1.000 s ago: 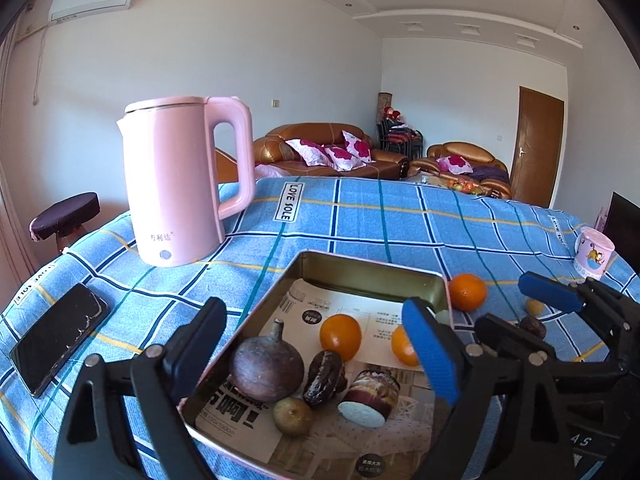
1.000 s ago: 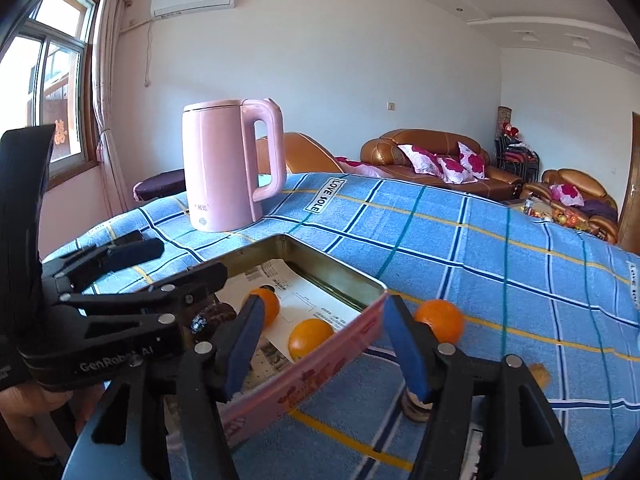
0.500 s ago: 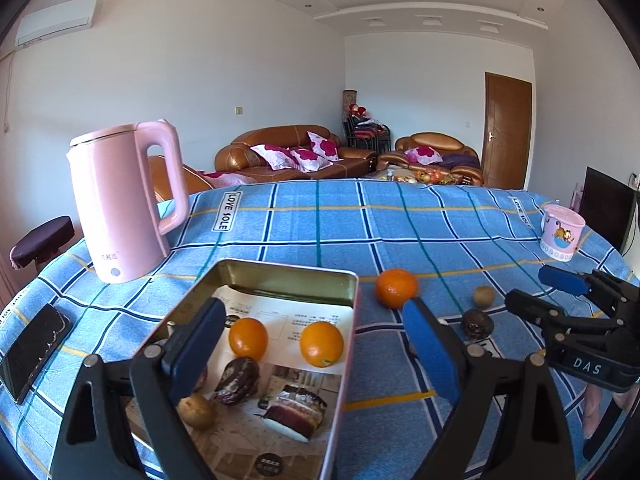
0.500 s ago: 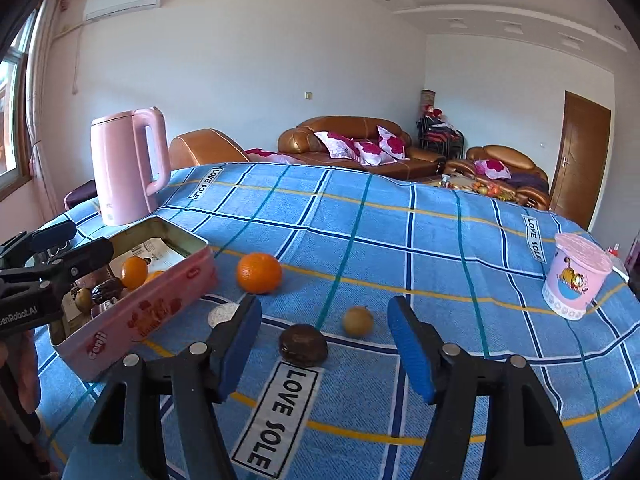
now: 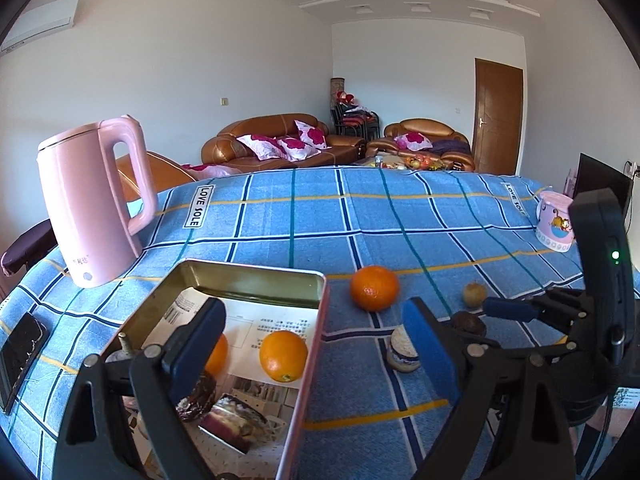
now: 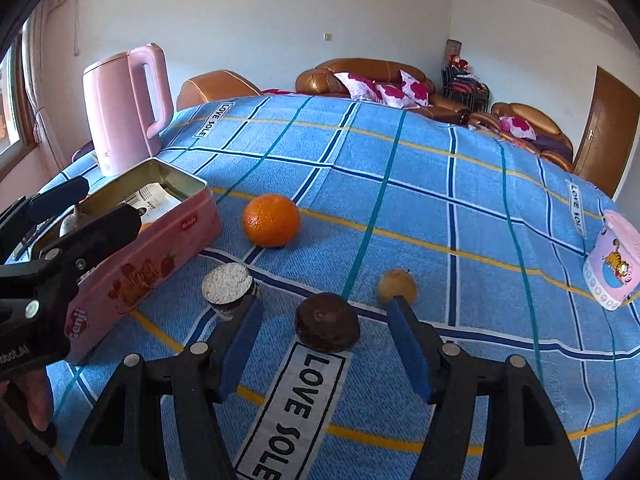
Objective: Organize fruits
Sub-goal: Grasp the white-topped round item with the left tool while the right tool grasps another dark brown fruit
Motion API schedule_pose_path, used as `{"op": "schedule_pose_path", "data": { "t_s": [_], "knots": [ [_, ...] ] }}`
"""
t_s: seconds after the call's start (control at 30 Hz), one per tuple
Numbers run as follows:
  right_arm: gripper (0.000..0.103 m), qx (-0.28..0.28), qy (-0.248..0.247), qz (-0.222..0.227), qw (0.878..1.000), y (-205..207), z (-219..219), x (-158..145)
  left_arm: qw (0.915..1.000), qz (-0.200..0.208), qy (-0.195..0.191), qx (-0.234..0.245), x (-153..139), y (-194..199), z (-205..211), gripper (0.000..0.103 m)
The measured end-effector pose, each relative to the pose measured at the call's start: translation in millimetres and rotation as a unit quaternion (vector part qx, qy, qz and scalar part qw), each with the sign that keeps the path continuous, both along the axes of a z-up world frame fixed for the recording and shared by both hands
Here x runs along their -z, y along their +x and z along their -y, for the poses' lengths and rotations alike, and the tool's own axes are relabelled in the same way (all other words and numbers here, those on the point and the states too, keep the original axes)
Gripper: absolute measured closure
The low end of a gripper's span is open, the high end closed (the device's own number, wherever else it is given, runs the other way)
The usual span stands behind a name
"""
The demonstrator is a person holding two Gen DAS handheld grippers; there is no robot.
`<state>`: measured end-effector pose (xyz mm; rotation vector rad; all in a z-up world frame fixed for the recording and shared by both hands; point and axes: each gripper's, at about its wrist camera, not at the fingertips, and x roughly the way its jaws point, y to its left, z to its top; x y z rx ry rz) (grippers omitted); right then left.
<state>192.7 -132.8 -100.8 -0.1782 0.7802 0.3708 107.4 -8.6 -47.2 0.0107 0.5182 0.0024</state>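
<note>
My right tool [image 6: 324,344] closing, jaws either side of the dark brown fruit [image 6: 327,322] on the worktop, pads not touching it | my left tool [image 5: 316,344] wide, empty, over the pink tin's [image 5: 308,344] right wall | orange [image 6: 272,221], cut fruit [image 6: 228,286], small yellow fruit [image 6: 397,285] loose nearby | more fruit inside tin

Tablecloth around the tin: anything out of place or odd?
Four fruits lie loose on the tablecloth outside the pink tin: an orange, a cut piece with its white face up, a dark brown fruit and a small yellowish one. Nothing looks spilled or damaged.
</note>
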Motion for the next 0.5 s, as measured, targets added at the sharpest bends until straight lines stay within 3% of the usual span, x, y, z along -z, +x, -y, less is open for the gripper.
{"op": "schedule_pose_path", "data": {
  "t_s": [0.03, 0.13, 0.37, 0.43, 0.5],
  "knots": [
    [0.050, 0.002, 0.001, -0.012, 1.000, 3.8, -0.2, 3.1, 1.0000, -0.001, 0.000, 0.001, 1.0, 1.1, 1.0, 0.010],
    [0.064, -0.002, 0.008, -0.038, 0.999, 9.3, 1.2, 9.0, 0.9999, -0.009, 0.000, 0.007, 4.5, 3.9, 5.4, 0.010],
    [0.065, 0.050, 0.027, 0.014, 0.998, -8.6, 26.0, -5.4, 0.9990, -0.018, 0.006, 0.040, 7.5, 6.3, 26.6, 0.013],
    [0.065, 0.068, 0.025, 0.022, 0.997, -10.0, 34.0, -7.4, 0.9981, -0.027, 0.003, 0.055, 10.1, 10.0, 33.7, 0.016],
    [0.065, 0.078, 0.032, 0.022, 0.996, -9.4, 42.3, -7.7, 0.9968, -0.046, 0.002, 0.065, 13.8, 17.1, 40.5, 0.026]
  ]
}}
